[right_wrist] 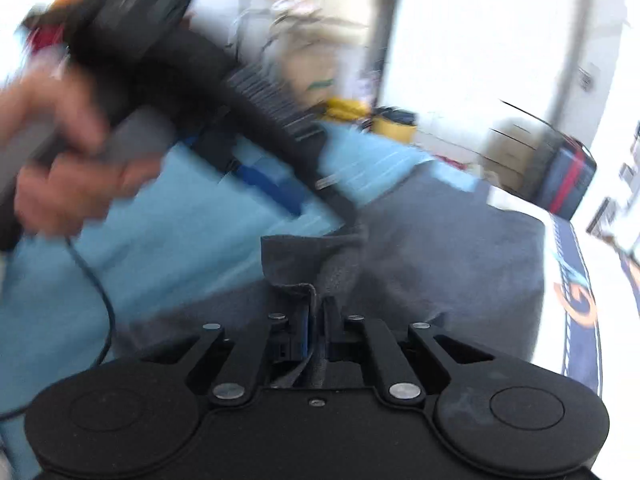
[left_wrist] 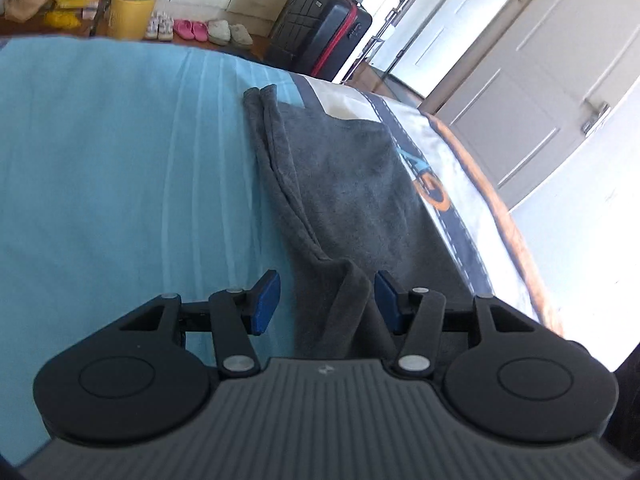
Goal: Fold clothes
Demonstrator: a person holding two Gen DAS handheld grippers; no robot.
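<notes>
A dark grey garment (left_wrist: 348,184) lies on a light blue bedsheet (left_wrist: 120,184), stretched away from me. My left gripper (left_wrist: 326,300) is open, its blue pads (left_wrist: 266,300) either side of a raised fold of the grey cloth without clamping it. In the right wrist view my right gripper (right_wrist: 318,320) is shut on a corner of the same grey garment (right_wrist: 440,264) and holds it lifted. The left gripper (right_wrist: 256,176) and the hand holding it show blurred at the upper left of that view.
A patterned white and navy cover (left_wrist: 448,184) lies along the bed's right edge. A dark suitcase with red trim (left_wrist: 320,36), a yellow bin (left_wrist: 130,10) and several shoes (left_wrist: 200,30) stand on the floor beyond the bed. White doors (left_wrist: 520,80) are at the right.
</notes>
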